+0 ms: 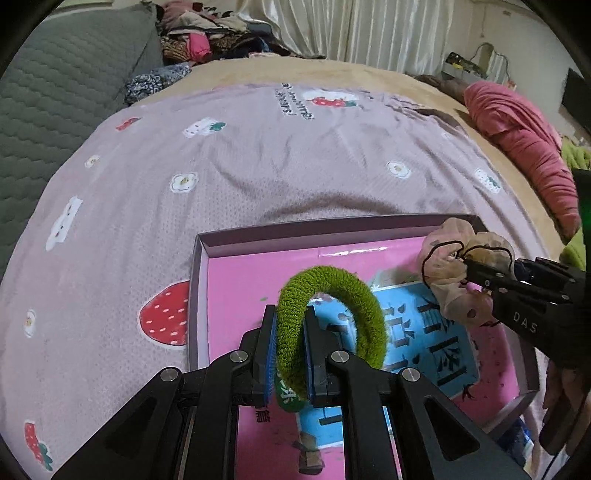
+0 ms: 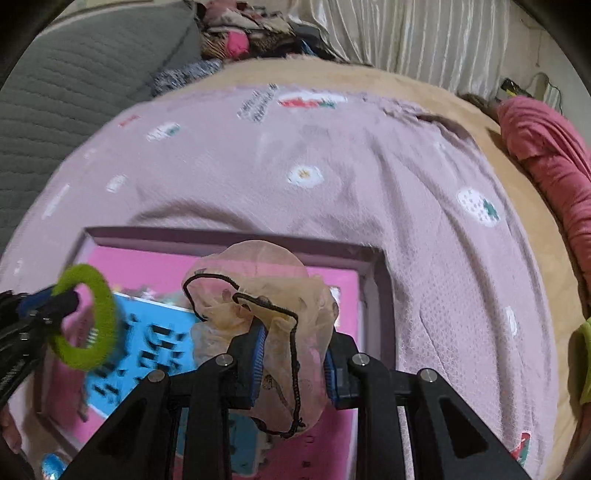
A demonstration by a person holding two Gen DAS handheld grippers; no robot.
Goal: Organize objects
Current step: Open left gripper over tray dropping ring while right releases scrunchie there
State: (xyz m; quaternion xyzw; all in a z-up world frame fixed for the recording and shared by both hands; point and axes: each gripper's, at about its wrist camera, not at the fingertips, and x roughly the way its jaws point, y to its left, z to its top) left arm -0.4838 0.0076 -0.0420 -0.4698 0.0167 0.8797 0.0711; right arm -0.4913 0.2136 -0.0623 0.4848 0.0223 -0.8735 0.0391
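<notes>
- Over the near middle of the bed, one shallow box (image 1: pixel 373 225) with a pink and blue printed floor is lying on one lilac blanket (image 1: pixel 258 166) printed with strawberries and flowers.
- Two grippers are hanging above the box, each carrying one hair tie.
- Left gripper (image 1: pixel 290 343) is clamping its two blue pads on one green terry scrunchie (image 1: pixel 328 314), the ring standing upright over the box's left half.
- Right gripper (image 2: pixel 291 354) is pinching one sheer beige scrunchie (image 2: pixel 258 295) together with one thin black elastic cord (image 2: pixel 293 354) that is looping across it; both are hanging over the box's far right part.
- Neither hair tie is touching the box floor, as far as the views show.
- Far right, one bunched dark-pink cloth (image 1: pixel 524 147) is lying on the tan cover.
- Far left, one grey quilted cushion (image 1: pixel 62 96) is sitting beside one pile of mixed clothes (image 1: pixel 207 33).
</notes>
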